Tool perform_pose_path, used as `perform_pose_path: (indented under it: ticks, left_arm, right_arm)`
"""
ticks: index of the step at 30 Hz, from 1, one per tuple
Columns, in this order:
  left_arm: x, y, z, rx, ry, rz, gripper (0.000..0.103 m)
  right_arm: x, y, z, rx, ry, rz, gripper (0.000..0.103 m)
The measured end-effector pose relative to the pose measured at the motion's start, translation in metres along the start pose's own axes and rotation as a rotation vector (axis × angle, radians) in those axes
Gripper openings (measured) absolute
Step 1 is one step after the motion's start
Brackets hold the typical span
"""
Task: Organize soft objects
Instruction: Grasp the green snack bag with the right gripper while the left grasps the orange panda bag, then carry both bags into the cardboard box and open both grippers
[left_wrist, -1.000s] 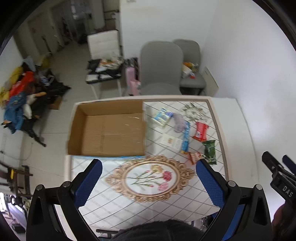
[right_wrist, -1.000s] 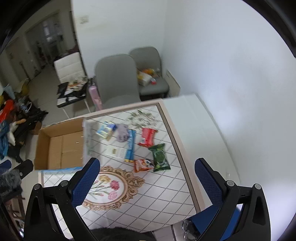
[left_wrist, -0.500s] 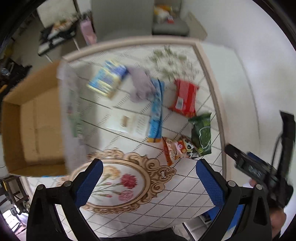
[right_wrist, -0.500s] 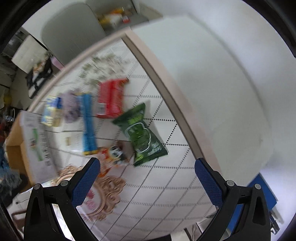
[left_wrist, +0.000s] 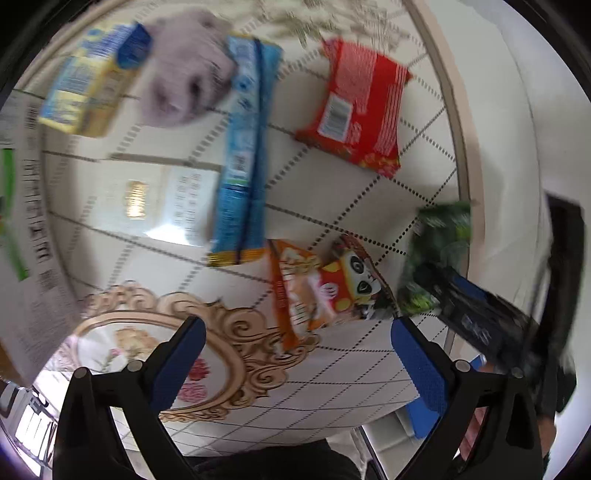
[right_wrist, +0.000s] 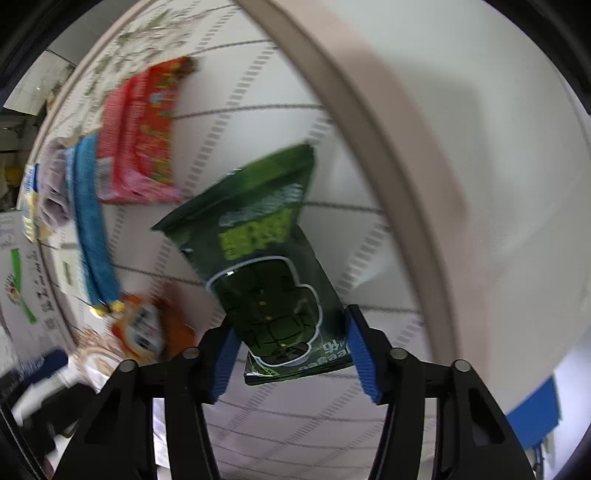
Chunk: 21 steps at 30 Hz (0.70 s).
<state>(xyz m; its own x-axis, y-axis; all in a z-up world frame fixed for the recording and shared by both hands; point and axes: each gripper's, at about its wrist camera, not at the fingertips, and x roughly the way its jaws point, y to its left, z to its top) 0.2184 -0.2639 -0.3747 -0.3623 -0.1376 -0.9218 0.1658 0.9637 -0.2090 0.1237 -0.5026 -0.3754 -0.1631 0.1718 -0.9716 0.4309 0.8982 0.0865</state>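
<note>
Soft packets lie on a tiled tablecloth. My right gripper (right_wrist: 290, 350) has its jaws partly closed around the near end of a green packet (right_wrist: 266, 266), pads at its two sides; contact is unclear. The packet also shows in the left wrist view (left_wrist: 439, 251), with the right gripper (left_wrist: 476, 317) over it. My left gripper (left_wrist: 295, 354) is open and empty just above an orange panda packet (left_wrist: 317, 291). Beyond lie a long blue packet (left_wrist: 242, 147), a red packet (left_wrist: 358, 110), a grey plush (left_wrist: 181, 70), a yellow-blue carton (left_wrist: 88, 85) and a white pack (left_wrist: 162, 199).
The beige table rim (right_wrist: 388, 155) runs right of the green packet, with white surface beyond. A printed box flap (left_wrist: 22, 229) stands at the left. A gold oval floral print (left_wrist: 221, 354) lies under my left gripper. The table's near edge is below both grippers.
Both grippers have dropped from high above the table down close to the packets. The right gripper's jaws have narrowed around the green packet. The left gripper stays wide open.
</note>
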Motion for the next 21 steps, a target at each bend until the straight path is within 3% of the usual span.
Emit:
perform_pose_path:
  ticks: [4,7,10,13,15,18,21]
  left_arm:
    - [0.03,-0.013,0.012,-0.005,0.068,-0.011,0.103]
    - [0.051,-0.022,0.02,0.002,0.096,0.026,0.103]
    - [0.067,-0.03,0.021,0.023,0.099,0.078,0.081]
    - [0.071,-0.033,0.017,0.038,0.067,0.133,0.07]
    - [0.069,-0.038,0.012,0.063,0.043,0.126,0.059]
    - [0.059,-0.041,0.003,0.09,0.003,0.155,0.058]
    - [0.042,-0.039,-0.013,0.103,-0.041,0.136,0.058]
  right_arm:
    - [0.012,-0.026,-0.007,0.038,0.03,0.035,0.056]
    - [0.022,-0.034,-0.005,0.064,0.036,0.065,0.058]
    - [0.034,-0.034,-0.006,0.066,0.028,0.047,0.058]
    - [0.041,-0.032,-0.007,0.058,0.02,0.019,0.057]
    - [0.044,-0.031,-0.008,0.055,0.013,0.014,0.052]
    - [0.043,-0.011,-0.018,0.052,0.011,0.019,0.042]
    - [0.041,-0.001,-0.029,0.04,0.0,0.048,0.039]
